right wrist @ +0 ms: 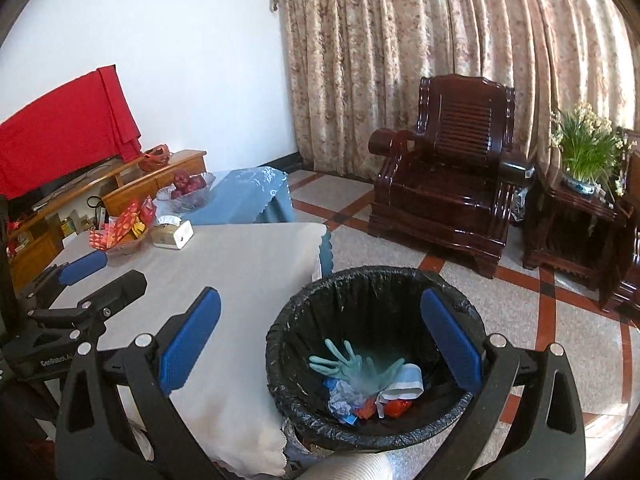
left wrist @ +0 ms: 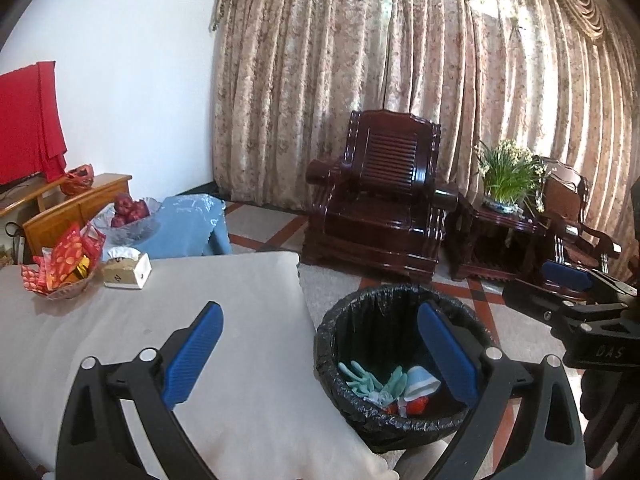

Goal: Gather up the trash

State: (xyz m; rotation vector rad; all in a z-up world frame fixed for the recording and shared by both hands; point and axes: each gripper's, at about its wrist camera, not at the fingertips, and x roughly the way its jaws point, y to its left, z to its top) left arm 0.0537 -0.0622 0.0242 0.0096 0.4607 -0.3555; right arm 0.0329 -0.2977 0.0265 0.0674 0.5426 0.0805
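Both tongs, left [left wrist: 320, 354] and right [right wrist: 320, 344], are spread wide and carrying nothing. Gloves [right wrist: 352, 366] and wrappers already sit in the bin [right wrist: 288, 320] off the worktop's [right wrist: 240, 264] near corner; looks nearly done.

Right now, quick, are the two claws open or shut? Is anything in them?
Left claw: open, holding nothing.
Right claw: open, holding nothing, above the bin.
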